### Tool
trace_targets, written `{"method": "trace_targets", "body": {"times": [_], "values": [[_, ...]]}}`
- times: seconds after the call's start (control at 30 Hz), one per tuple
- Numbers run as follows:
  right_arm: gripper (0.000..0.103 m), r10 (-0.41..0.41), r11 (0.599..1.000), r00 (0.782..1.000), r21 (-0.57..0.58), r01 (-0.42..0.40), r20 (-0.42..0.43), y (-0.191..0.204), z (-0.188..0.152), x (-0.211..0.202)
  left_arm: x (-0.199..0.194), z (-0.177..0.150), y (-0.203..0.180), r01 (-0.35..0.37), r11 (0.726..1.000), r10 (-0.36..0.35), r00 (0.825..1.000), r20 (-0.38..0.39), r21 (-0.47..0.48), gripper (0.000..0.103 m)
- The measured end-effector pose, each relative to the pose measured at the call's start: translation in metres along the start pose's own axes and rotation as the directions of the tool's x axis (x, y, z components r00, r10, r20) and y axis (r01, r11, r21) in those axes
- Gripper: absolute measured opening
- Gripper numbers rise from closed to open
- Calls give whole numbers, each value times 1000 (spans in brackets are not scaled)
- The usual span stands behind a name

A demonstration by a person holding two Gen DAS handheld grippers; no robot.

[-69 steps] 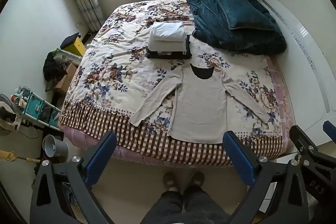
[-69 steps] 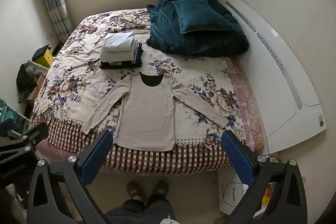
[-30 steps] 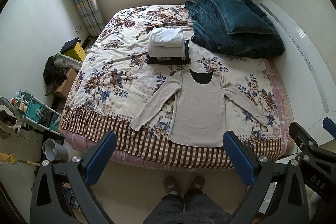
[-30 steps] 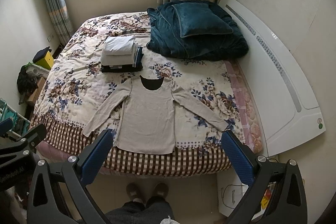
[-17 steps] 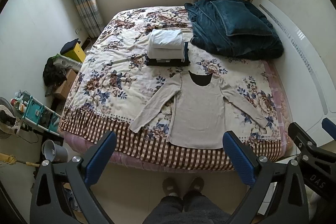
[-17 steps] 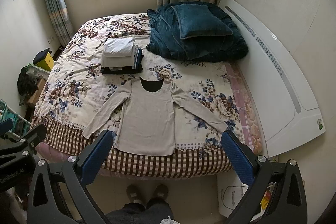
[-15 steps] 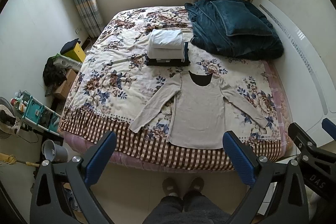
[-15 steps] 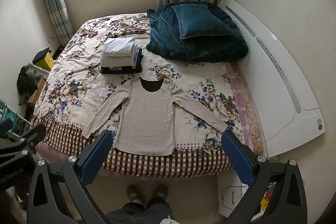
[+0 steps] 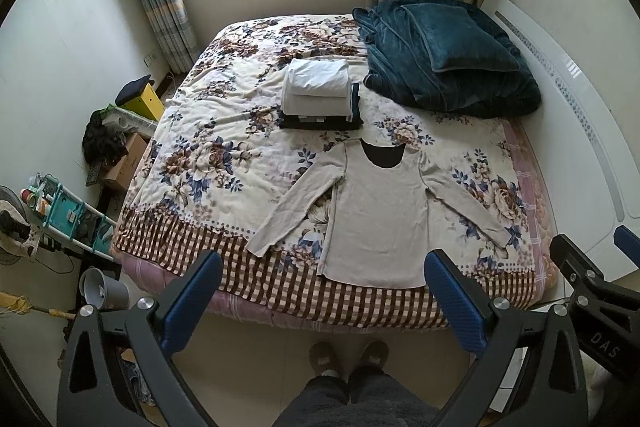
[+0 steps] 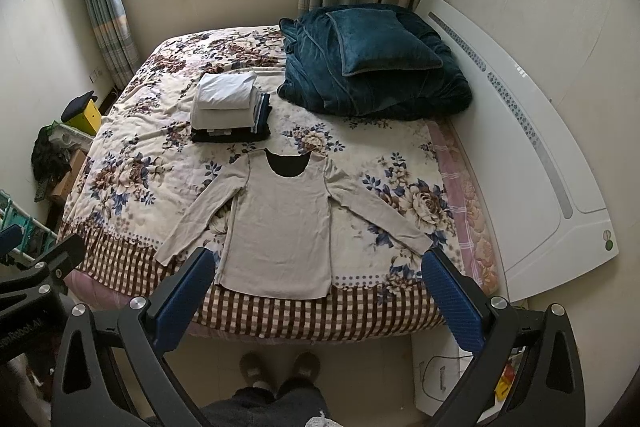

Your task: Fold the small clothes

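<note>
Near the foot edge of the bed (image 9: 256, 291), a beige long-sleeved top (image 9: 380, 215) is laid flat, neckline toward the far edge, hem just above the checked border, both sleeves spread out diagonally. Just beyond its collar a stack of folded clothes (image 9: 318, 95) is seen, and a dark teal blanket with a pillow (image 9: 448, 59) is heaped at the far right corner. Both grippers are held well above and short of the bed, nothing between them: the left gripper (image 9: 320, 291) has its fingers wide apart, as has the right gripper (image 10: 316, 283). Folding is judged not yet begun. Each sleeve would best be pinched at its cuff, lifted only slightly and laid across the body, so that the flat torso is not dragged or wrinkled.
</note>
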State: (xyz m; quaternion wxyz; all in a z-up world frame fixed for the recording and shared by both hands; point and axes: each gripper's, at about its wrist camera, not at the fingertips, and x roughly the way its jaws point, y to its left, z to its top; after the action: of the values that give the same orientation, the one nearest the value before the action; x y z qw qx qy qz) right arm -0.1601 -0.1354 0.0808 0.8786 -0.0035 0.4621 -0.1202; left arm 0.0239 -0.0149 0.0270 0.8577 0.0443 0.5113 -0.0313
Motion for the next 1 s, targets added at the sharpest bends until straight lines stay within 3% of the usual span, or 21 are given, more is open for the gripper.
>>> {"method": "trace_targets", "body": {"times": [0.47, 0.57, 0.8, 0.9, 1.0], "values": [[103, -5, 1000, 1000, 15, 5, -12, -6, 5, 7, 2, 9, 1, 13, 1000, -13, 1000, -3, -3, 103], [103, -11, 999, 1000, 47, 13, -24, -8, 5, 23, 15, 24, -4, -3, 1000, 3, 999, 37, 7, 103], [103, -83, 961, 991, 253, 109, -108, -58, -6, 127, 108, 38, -15, -36, 998, 33, 997, 75, 48, 103], [103, -137, 916, 975, 352, 191, -174, -96, -22, 197, 158, 44, -28, -44, 997, 41, 998, 52, 60, 103], [103, -123, 846, 958, 477, 238, -260, -145, -43, 275, 217, 47, -48, -63, 995, 64, 998, -2, 72, 103]]}}
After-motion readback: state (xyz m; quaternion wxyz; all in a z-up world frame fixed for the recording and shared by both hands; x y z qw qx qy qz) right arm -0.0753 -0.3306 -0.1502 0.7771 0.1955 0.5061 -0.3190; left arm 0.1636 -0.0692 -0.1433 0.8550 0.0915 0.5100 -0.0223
